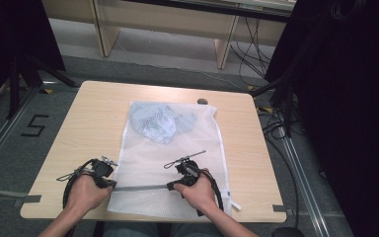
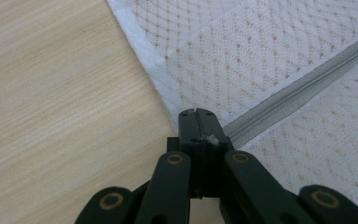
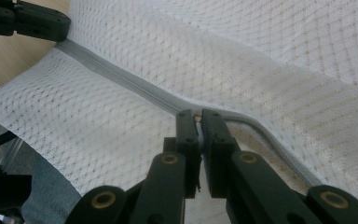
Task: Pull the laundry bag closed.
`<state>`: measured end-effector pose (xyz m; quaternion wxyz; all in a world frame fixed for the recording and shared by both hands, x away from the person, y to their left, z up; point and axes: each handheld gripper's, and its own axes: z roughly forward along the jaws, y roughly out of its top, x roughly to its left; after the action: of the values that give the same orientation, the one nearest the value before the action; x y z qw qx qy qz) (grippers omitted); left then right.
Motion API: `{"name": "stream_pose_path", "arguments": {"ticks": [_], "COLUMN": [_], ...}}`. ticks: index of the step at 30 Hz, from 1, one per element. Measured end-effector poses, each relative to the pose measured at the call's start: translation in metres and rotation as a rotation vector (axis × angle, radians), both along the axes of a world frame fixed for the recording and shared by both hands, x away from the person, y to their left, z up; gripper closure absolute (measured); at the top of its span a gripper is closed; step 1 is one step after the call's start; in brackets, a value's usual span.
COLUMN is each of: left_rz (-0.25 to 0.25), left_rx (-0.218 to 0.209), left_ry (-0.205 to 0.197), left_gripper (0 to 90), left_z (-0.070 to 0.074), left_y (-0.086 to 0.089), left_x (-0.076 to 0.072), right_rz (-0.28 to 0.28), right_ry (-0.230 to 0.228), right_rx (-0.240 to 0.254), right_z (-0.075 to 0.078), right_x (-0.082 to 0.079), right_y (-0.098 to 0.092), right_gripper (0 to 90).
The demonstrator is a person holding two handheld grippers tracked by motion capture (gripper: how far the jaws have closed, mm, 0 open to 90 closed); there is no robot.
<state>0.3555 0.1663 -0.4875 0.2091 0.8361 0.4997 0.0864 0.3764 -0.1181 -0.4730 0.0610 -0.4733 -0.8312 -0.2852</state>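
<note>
A white mesh laundry bag (image 1: pixel 170 153) lies flat on the wooden table (image 1: pixel 89 123), with a light blue garment (image 1: pixel 160 123) inside its far half. A grey zipper (image 1: pixel 140 187) runs across the bag's near part. My left gripper (image 1: pixel 111 183) is shut on the bag's left edge at the zipper's end (image 2: pixel 197 112). My right gripper (image 1: pixel 170 185) is shut on the zipper pull (image 3: pixel 196 116), partway along the zipper (image 3: pixel 116 77). In the right gripper view the left gripper (image 3: pixel 42 21) appears at the top left, at the zipper's far end.
A small dark object (image 1: pixel 202 101) sits at the table's far edge. A white tag (image 1: pixel 235 203) sticks out at the bag's near right corner. Black stand legs (image 1: pixel 29 69) are on the floor to the left, cables (image 1: pixel 276 123) to the right.
</note>
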Motion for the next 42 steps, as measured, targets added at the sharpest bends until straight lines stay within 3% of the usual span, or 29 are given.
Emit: {"name": "stream_pose_path", "arguments": {"ticks": [8, 9, 14, 24, 29, 42], "left_rz": [0.001, 0.001, 0.0, 0.001, 0.001, 0.0], "left_rx": [0.0, 0.0, 0.001, -0.001, -0.002, -0.002], "left_ry": [0.001, 0.0, 0.0, 0.002, 0.003, 0.003], "left_gripper": [90.0, 90.0, 90.0, 90.0, 90.0, 90.0], "left_z": [0.0, 0.0, 0.0, 0.0, 0.0, 0.0], "left_y": [0.0, 0.0, 0.0, 0.0, 0.0, 0.0], "left_x": [0.0, 0.0, 0.0, 0.0, 0.0, 0.0], "right_rz": [-0.006, -0.042, -0.029, -0.045, -0.02, -0.032], "right_ry": [0.002, 0.04, 0.011, 0.02, -0.013, -0.002], "right_rx": [-0.006, -0.012, -0.011, -0.009, -0.011, -0.015], "right_z": [0.001, 0.003, 0.003, 0.004, 0.002, 0.001], "right_x": [0.001, -0.001, 0.0, 0.0, 0.002, 0.001], "right_y": [-0.004, -0.004, -0.007, -0.011, -0.016, -0.022], "right_gripper": [87.1, 87.1, 87.1, 87.1, 87.1, 87.1]}}
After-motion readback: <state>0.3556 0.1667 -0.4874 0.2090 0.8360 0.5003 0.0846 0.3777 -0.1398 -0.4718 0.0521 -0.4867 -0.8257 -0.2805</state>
